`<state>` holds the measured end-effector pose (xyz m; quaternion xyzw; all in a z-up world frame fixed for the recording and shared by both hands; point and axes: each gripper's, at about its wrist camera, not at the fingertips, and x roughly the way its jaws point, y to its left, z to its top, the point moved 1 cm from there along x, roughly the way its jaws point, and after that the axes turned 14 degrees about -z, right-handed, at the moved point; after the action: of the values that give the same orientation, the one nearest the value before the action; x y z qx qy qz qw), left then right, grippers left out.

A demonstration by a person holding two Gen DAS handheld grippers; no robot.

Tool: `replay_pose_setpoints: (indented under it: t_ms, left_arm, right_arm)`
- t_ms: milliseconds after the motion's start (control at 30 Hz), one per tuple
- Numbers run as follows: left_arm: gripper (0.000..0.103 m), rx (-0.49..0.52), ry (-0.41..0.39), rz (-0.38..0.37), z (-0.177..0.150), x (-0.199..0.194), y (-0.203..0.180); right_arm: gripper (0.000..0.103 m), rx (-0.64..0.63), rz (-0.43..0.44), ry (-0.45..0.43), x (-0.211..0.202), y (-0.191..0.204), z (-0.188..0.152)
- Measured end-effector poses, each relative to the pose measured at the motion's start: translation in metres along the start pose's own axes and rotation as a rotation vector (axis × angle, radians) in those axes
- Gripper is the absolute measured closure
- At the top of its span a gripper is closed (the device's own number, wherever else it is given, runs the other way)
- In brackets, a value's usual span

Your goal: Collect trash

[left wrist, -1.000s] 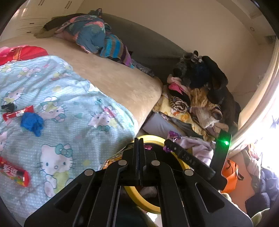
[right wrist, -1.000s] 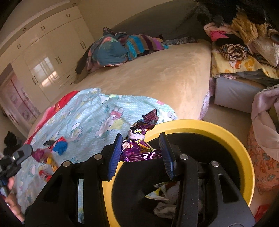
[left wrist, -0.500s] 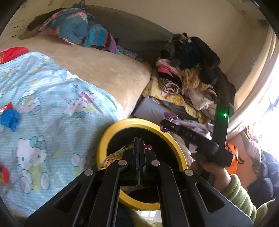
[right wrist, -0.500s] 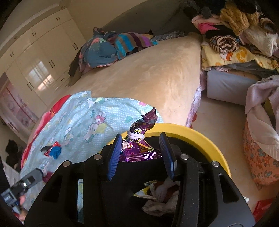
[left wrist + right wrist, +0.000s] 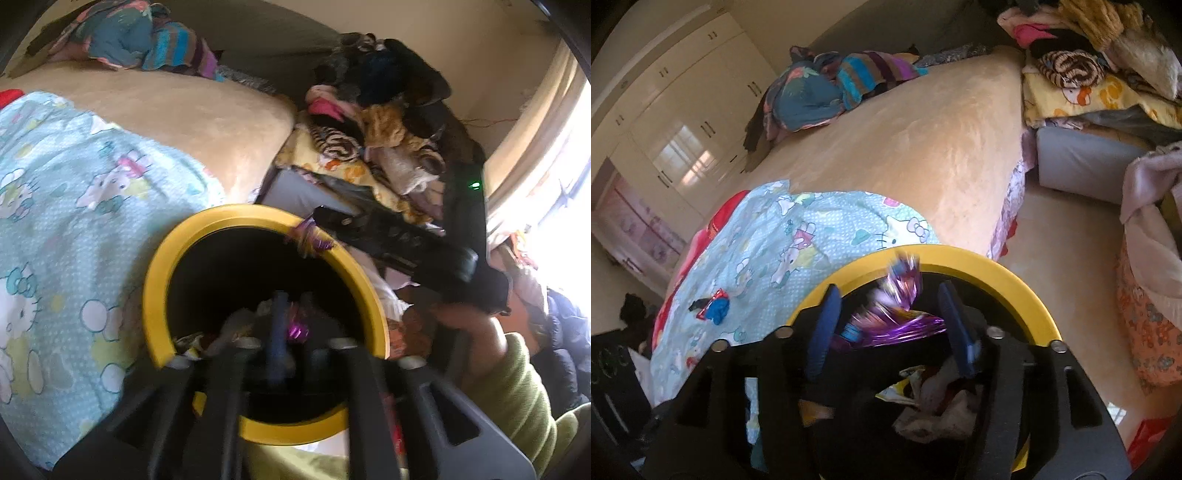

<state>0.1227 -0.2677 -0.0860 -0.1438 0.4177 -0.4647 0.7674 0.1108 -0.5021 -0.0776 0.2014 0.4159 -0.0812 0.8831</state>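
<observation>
A home bedroom: bed (image 5: pixel 923 147), cartoon-print quilt (image 5: pixel 798 240), wardrobe doors (image 5: pixel 687 110), heaped clothes (image 5: pixel 388 122).

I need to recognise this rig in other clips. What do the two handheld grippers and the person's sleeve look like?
Both are black plastic frames with round silver bolts. The right gripper has blue finger pads; in the left wrist view its body shows a small green light. The left gripper, blurred, also shows a blue pad. The sleeve is light green fleece.
</observation>
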Motion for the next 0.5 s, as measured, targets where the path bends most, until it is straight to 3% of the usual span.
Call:
replay_pose_setpoints:
  t_ms: [33, 133, 267, 500]
  left_arm:
    - [0.049, -0.009, -0.001, 0.002, 0.0, 0.0, 0.002]
    - [0.04, -0.014, -0.019, 0.012, 0.001, -0.007, 0.005]
    - [0.014, -0.014, -0.054, 0.018, 0.003, -0.018, 0.006]
    - [0.007, 0.014, -0.122, 0.133, 0.007, -0.044, 0.009]
  right_arm:
    - [0.049, 0.005, -0.004, 0.002, 0.001, -0.001, 0.0]
    - [0.044, 0.008, -0.01, 0.003, 0.001, -0.001, -0.001]
    - [0.037, -0.014, -0.024, 0.002, 0.001, 0.007, -0.003]
    - [0.028, -0.056, -0.069, -0.047, -0.006, 0.024, -0.004]
